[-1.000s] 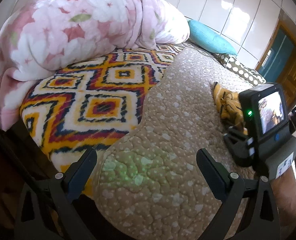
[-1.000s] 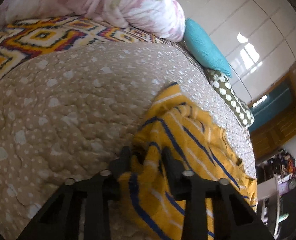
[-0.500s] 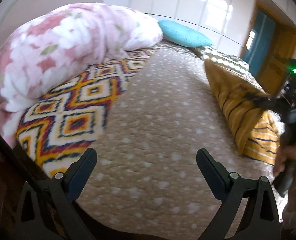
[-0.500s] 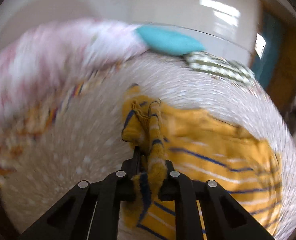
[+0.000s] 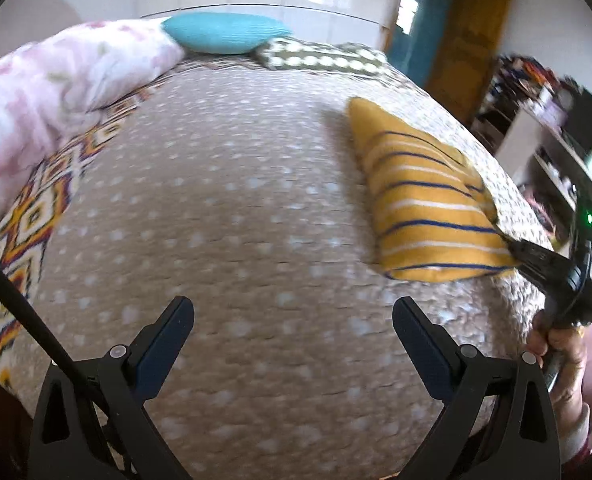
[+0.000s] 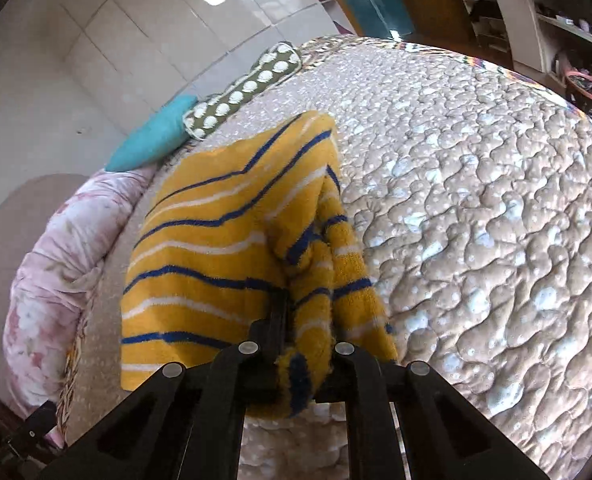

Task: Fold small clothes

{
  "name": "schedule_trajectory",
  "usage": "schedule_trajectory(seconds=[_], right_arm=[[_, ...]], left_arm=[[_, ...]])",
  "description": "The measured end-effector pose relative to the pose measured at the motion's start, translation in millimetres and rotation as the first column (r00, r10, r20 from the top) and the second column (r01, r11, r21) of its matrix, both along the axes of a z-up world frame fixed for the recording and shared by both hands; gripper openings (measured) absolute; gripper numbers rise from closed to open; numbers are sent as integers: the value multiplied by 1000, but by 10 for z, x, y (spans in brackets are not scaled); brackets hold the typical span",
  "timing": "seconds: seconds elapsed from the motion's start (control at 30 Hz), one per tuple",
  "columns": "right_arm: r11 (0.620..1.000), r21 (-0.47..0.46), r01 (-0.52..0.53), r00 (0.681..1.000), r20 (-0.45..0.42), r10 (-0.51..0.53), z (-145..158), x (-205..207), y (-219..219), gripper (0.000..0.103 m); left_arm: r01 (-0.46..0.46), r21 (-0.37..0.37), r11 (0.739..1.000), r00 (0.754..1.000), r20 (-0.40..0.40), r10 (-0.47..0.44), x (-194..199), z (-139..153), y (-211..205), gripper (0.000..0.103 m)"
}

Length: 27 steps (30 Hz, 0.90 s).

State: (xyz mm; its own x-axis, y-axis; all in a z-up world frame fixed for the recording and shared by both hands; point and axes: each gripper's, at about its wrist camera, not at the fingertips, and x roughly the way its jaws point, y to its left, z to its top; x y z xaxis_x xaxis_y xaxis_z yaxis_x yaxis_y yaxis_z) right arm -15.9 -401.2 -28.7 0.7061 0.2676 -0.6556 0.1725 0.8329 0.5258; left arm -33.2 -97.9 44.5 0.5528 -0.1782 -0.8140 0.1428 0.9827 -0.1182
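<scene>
Right tool [image 6: 296, 320]: jaws closed on a bunched edge of the yellow striped garment [image 6: 216, 248], which hangs lifted and spread above the bed's quilted beige cover [image 6: 475, 220]. In the left wrist view the same garment [image 5: 423, 208] sits over the right half of the cover, its lower right corner pinched by the right tool [image 5: 523, 252], with its far tip pointing toward the head of the bed.

Left tool [image 5: 292, 324]: jaws wide apart, holding nothing, poised over the near edge of the cover [image 5: 236, 220].

Open room: a broad stretch of bare cover lies between the left tool and the garment. Left boundary is a patterned blanket [image 5: 28, 216] and a pink floral duvet [image 5: 48, 92] heaped along it. A teal pillow [image 5: 224, 34] and a spotted pillow [image 5: 319, 58] line the head of the bed.
</scene>
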Motion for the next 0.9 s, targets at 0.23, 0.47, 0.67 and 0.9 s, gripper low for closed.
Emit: schedule_trajectory(seconds=[0.23, 0.47, 0.67, 0.9], right_arm=[[999, 39, -22, 999, 34, 21, -139, -21, -26, 9], [997, 65, 43, 996, 71, -48, -46, -313, -333, 26], [997, 23, 77, 984, 161, -80, 370, -241, -521, 30], [997, 10, -80, 993, 91, 79, 321, 719, -196, 30]], left_arm=[[129, 35, 991, 988, 76, -132, 343, 49, -557, 99], [162, 32, 986, 986, 43, -163, 954, -232, -961, 99], [169, 23, 985, 984, -63, -167, 1155, -747, -1137, 99], [129, -34, 991, 990, -48, -131, 1045, -646, -996, 101]])
